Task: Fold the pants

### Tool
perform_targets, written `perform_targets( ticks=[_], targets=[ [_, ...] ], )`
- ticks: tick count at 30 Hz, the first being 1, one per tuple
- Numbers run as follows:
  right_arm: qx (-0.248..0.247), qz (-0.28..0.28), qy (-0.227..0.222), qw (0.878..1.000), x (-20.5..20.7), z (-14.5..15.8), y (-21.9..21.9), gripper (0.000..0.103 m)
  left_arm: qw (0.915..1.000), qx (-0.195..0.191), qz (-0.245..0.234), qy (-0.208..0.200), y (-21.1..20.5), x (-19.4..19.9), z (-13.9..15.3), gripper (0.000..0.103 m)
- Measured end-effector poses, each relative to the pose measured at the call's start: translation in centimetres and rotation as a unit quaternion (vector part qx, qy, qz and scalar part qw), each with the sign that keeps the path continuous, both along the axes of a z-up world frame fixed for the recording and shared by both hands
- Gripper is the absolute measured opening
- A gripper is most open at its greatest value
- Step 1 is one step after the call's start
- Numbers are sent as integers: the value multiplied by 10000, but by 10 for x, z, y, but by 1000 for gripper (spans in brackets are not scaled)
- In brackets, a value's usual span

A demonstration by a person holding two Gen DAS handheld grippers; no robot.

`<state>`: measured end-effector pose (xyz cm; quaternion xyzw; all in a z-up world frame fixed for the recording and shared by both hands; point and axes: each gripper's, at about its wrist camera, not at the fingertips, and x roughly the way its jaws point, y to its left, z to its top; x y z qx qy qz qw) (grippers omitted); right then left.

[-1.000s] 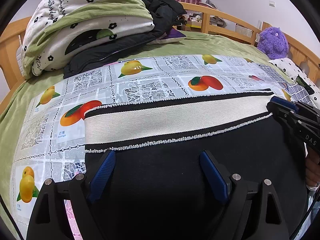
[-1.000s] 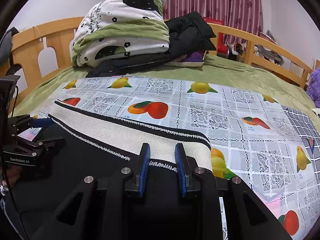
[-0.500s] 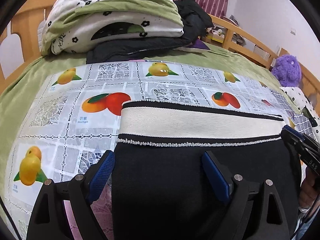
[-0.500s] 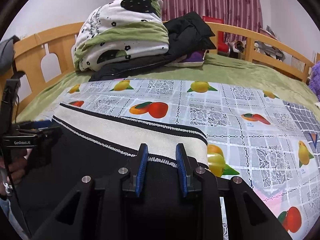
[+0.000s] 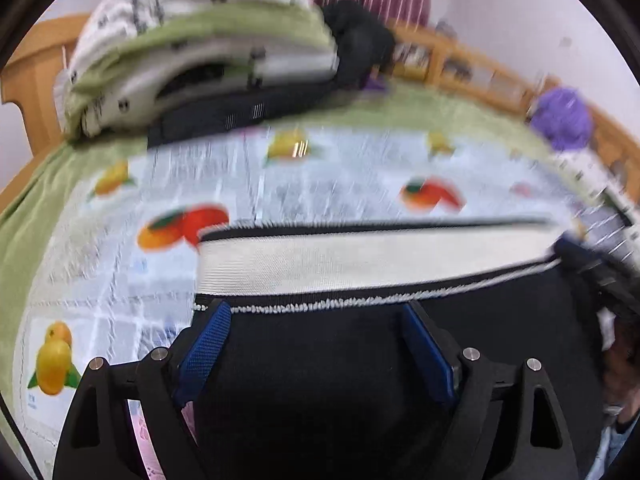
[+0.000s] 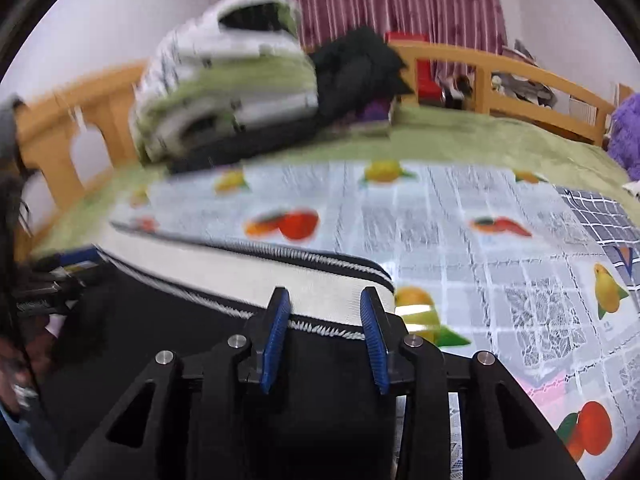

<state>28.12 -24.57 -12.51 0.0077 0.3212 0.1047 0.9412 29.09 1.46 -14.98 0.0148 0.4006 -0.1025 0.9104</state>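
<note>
Since a second ago we are seeing the right gripper [image 6: 326, 308] opening over the waistband [image 6: 320, 288], left gripper [image 5: 316, 320] spread wide; pants [image 5: 320, 380] risk slumping unpinched.

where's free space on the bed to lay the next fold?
Free: the fruit-print cloth beyond and right of the pants, up to the green blanket, and the cloth left of the waistband. Crowded: the folded bedding and black jacket at the headboard; both grippers over the pants.
</note>
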Motion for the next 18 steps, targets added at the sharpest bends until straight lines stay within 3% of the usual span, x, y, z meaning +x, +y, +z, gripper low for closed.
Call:
perform_targets(
  ticks=[18],
  targets=[
    [34, 21, 17, 10000, -5, -3, -1, 43, 9998, -156, -110, 29, 0, -2, -1, 94]
  ],
)
